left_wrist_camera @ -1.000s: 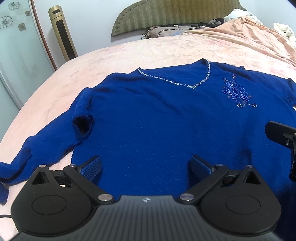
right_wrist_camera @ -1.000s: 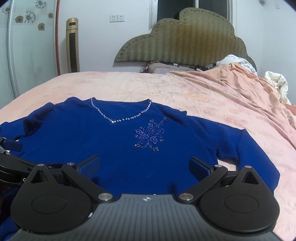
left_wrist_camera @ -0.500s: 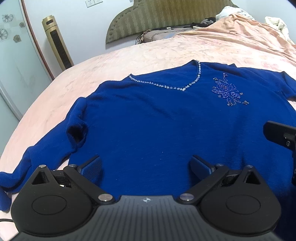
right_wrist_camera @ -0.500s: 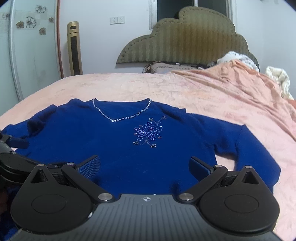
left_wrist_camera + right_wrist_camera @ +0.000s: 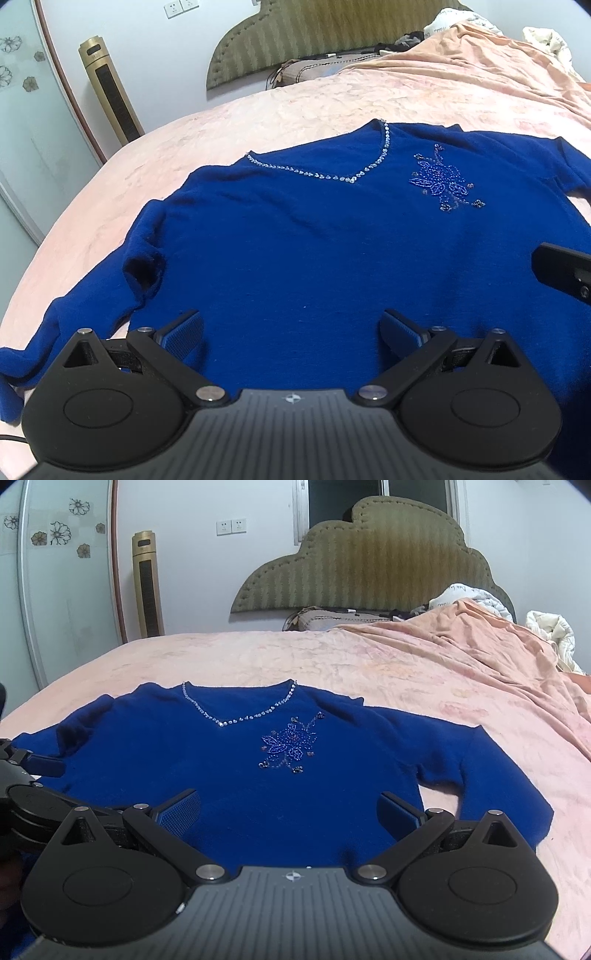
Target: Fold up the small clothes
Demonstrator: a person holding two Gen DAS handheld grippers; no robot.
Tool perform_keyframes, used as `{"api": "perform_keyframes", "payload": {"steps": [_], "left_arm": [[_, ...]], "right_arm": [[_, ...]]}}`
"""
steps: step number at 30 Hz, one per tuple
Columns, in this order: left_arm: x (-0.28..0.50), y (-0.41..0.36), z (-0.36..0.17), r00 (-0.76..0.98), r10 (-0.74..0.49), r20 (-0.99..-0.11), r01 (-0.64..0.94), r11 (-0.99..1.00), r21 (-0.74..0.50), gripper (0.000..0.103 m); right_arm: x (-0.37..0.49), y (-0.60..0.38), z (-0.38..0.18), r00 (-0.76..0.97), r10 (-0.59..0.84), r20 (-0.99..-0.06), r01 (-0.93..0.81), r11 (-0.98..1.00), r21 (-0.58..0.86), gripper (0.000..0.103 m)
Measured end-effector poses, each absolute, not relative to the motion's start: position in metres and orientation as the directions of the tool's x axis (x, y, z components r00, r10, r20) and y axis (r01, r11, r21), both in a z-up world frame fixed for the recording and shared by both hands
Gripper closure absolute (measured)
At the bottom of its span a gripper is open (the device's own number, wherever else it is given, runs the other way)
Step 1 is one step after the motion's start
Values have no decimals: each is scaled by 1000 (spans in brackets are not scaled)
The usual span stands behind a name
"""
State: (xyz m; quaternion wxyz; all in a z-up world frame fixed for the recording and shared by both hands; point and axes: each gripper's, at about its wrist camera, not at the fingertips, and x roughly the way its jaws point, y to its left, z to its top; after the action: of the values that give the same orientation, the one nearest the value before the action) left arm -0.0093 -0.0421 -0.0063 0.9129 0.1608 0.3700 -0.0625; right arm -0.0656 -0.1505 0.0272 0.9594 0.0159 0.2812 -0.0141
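A royal-blue knitted long-sleeved sweater with a beaded V-neck (image 5: 332, 236) lies face up and spread flat on the bed with the pale pink crinkled cover (image 5: 258, 122), its hem toward the two claws and its neckline away from them, so its body runs straight ahead while the two sleeves stretch crosswise. Farthest left, the left sleeve (image 5: 74, 317) trails off the shoulder, bunched at the armpit and drooping toward the near edge of the bed. The left claw (image 5: 291, 332) hangs wide, holding nothing, over the lower left part of the body; that sleeve lies down and to its left and nearer to it than to the other claw. Moving right, the beaded flower motif (image 5: 290, 744) marks the chest on the wearer's left. The right claw (image 5: 290, 810) is likewise spread wide and empty above the hem, beside its partner. The right sleeve (image 5: 491, 771) bends out and back toward the hem just right of this claw. Judging by that layout, each claw is placed to take the sleeve on its own side and fold inward across the body.
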Motion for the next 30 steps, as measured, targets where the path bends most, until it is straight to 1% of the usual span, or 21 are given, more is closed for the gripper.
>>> {"api": "perform_keyframes", "payload": {"steps": [9, 13, 16, 18, 20, 23, 25, 28, 30], "left_arm": [[-13, -52, -5, 723, -23, -690, 257, 936, 239, 0], [-14, -53, -3, 737, -34, -675, 257, 938, 233, 0], [-14, -53, -2, 743, -42, -668, 258, 939, 229, 0], [-14, -54, -2, 744, -55, -666, 267, 938, 220, 0], [-14, -55, -3, 738, -64, -671, 274, 938, 213, 0], [-13, -57, -5, 720, -83, -689, 295, 935, 197, 0], [-13, -58, -7, 711, -87, -698, 307, 931, 197, 0], [-14, -61, -9, 711, -81, -699, 312, 927, 210, 0], [-15, -62, -8, 712, -79, -698, 312, 926, 214, 0]], "right_arm": [[-78, -154, 31, 852, -4, -524, 8, 1000, 5, 0], [-97, -153, 36, 875, -22, -483, -13, 998, -67, 0], [-117, -167, 40, 883, 4, -470, -28, 999, -43, 1], [-130, -177, 43, 887, -3, -461, -23, 998, -51, 2], [-145, -186, 45, 890, -33, -455, -17, 994, -107, 5], [-162, -199, 45, 881, -102, -462, -7, 974, -228, 11], [-170, -205, 42, 864, -130, -487, -22, 955, -294, 12], [-177, -201, 33, 838, -127, -530, -112, 912, -394, 18], [-180, -190, 25, 832, -131, -540, -184, 852, -490, 18]]}}
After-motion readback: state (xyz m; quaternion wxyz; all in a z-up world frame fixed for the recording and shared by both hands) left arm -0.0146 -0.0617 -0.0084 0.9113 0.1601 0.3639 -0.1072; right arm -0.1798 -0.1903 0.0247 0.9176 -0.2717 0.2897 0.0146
